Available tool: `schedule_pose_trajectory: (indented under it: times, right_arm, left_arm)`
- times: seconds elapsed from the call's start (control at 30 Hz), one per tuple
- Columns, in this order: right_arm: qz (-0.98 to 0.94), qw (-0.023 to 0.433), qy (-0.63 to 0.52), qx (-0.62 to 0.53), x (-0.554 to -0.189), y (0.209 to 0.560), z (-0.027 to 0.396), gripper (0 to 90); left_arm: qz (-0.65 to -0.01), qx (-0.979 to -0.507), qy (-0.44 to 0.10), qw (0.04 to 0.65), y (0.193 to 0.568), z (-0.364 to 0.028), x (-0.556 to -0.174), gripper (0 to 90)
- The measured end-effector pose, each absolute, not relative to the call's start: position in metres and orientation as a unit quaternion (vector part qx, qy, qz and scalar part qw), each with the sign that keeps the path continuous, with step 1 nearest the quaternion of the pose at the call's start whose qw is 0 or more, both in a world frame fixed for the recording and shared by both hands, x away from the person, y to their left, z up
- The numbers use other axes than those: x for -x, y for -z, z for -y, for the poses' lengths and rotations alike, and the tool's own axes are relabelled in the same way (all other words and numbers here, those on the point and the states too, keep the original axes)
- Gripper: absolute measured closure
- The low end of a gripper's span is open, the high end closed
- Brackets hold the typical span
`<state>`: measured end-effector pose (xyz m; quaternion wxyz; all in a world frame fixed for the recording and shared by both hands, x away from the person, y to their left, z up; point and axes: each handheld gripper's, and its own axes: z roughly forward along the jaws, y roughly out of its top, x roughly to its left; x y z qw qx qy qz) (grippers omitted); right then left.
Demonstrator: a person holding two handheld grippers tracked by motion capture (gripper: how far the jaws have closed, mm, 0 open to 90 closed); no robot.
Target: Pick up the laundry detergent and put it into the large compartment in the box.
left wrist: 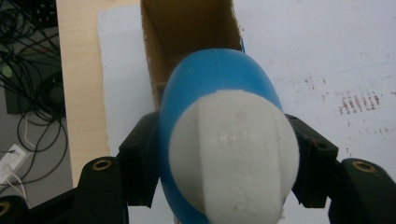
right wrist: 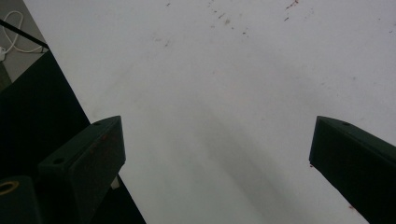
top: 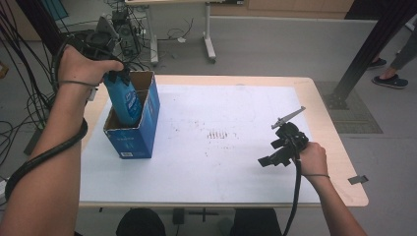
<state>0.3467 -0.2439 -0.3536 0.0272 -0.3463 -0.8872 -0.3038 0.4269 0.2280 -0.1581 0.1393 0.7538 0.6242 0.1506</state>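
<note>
The left claw [top: 119, 76] is clamping a blue plastic bottle with a white cap [top: 123, 101], standing partly inside an open blue cardboard box [top: 140, 125]. Its own view is revealing the cap [left wrist: 233, 154]. The right claw [right wrist: 217, 158] is gaping wide and empty over the white-covered desk [top: 221, 167].

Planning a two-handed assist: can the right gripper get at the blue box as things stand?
Probably yes. The right gripper is open and holds nothing, and bare white sheet lies between it and the blue box. The left gripper, shut on the blue bottle, occupies the box's top opening.
</note>
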Motion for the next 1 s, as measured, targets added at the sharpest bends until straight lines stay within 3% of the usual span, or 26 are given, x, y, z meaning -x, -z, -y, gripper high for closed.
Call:
schedule_pose_trajectory:
  times: [1.0]
  right_arm:
    - [0.886,0.032,0.304,0.348,-0.347,0.357,0.242,3.4]
  left_arm:
    - [-0.629,-0.758,-0.124,0.118,0.215,-0.231,-0.429,37.7]
